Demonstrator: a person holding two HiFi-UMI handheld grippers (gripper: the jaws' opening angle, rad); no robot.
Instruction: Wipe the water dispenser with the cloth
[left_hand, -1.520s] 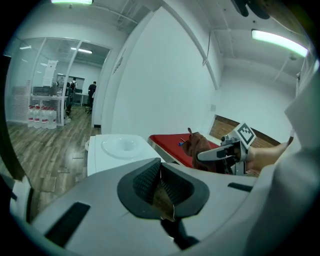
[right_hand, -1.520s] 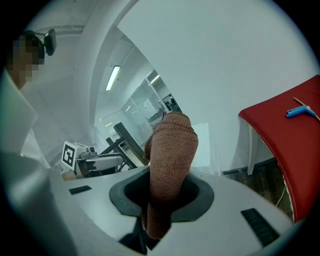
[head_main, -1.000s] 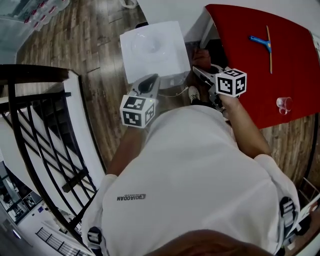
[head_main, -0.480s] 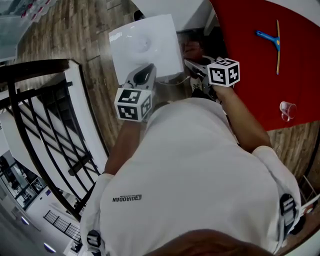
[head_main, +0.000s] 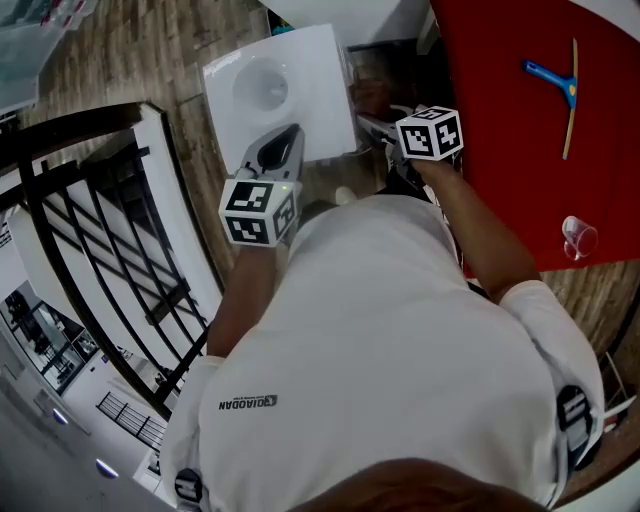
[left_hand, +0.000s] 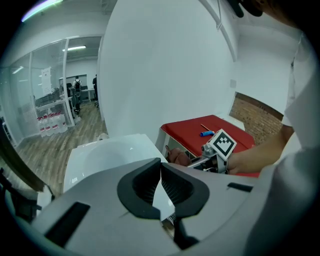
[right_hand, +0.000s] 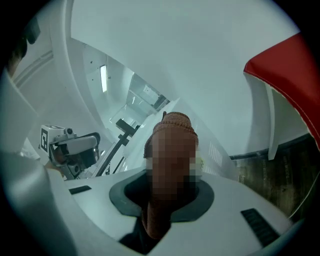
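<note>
Office space: glass partitions (left_hand: 30, 95), wood-plank floor (head_main: 150, 60), rows of water bottles (left_hand: 50, 124).

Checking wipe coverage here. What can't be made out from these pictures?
- Where the cloth meets the water dispenser: in the head view the right gripper covers it; in the right gripper view a mosaic patch covers the cloth's middle.
- Dispenser's front: the head view shows only its top; the left gripper blocks it in its own view.
- Blue-handled tool on the red table: too small to identify.
</note>
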